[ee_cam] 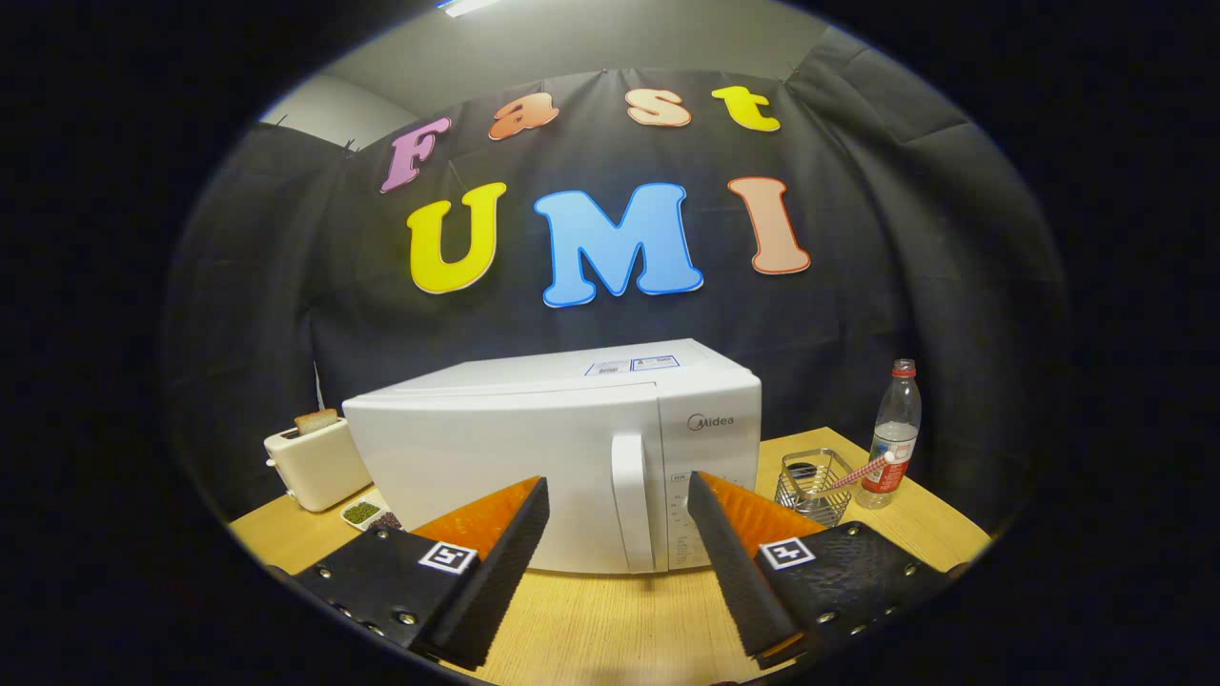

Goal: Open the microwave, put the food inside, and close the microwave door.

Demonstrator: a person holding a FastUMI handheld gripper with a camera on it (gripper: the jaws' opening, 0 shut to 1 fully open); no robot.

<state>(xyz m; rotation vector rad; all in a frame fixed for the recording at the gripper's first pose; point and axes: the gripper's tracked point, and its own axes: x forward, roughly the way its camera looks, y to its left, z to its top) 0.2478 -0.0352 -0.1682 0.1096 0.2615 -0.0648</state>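
The gripper [618,495] has two wedge-shaped fingers [496,562], each with a ridged, textured inner face. Behind each finger sits a flat mounting plate fixed with small silver screws, and each plate carries a square black-and-white fiducial marker near its inner edge.

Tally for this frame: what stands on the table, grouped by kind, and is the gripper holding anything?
Appliances: 2, microwave with its door shut, toaster
Bottles: 1, bottle
Wire baskets: 1, basket
Small dishes: 1, dish
Total: 5
The gripper is open, empty, fingers either side of the door handle.
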